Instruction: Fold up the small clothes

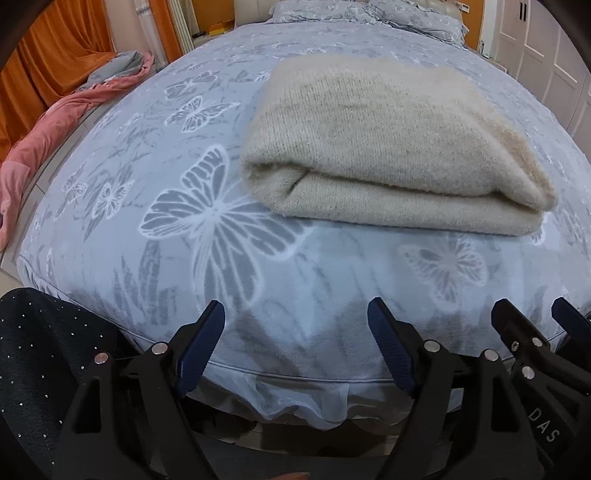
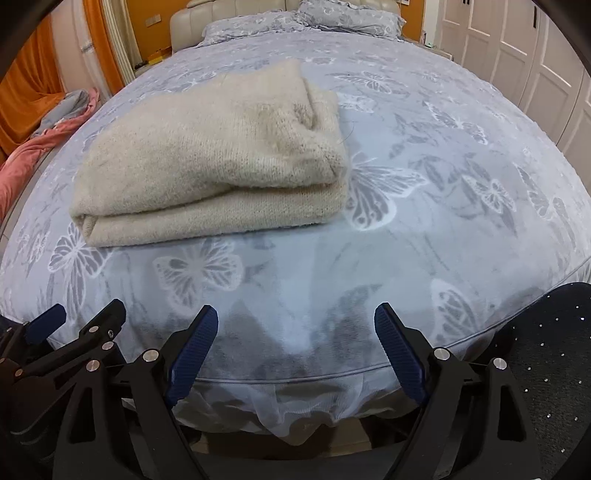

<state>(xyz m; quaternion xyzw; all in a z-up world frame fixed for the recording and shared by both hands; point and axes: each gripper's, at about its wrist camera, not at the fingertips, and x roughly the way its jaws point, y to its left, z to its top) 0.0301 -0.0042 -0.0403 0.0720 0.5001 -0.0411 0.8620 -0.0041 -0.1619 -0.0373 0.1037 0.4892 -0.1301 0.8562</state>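
Observation:
A cream knitted sweater [image 1: 388, 147] lies folded into a thick rectangle on the bed, with its folded edge facing me; it also shows in the right wrist view [image 2: 210, 162]. My left gripper [image 1: 295, 317] is open and empty, held over the near edge of the bed, short of the sweater. My right gripper [image 2: 295, 321] is open and empty, also at the near edge, to the right of the sweater. The right gripper [image 1: 535, 314] shows at the lower right of the left wrist view, and the left gripper [image 2: 88, 314] at the lower left of the right wrist view.
The bed [image 1: 221, 229] has a grey-blue butterfly cover [image 2: 443, 184]. Pillows [image 2: 343, 14] lie at the far end. A pink and grey blanket [image 1: 55, 122] hangs off the left side. White wardrobe doors [image 2: 517, 44] stand at the right. Dark sparkly clothing [image 1: 33, 354] is at the near corners.

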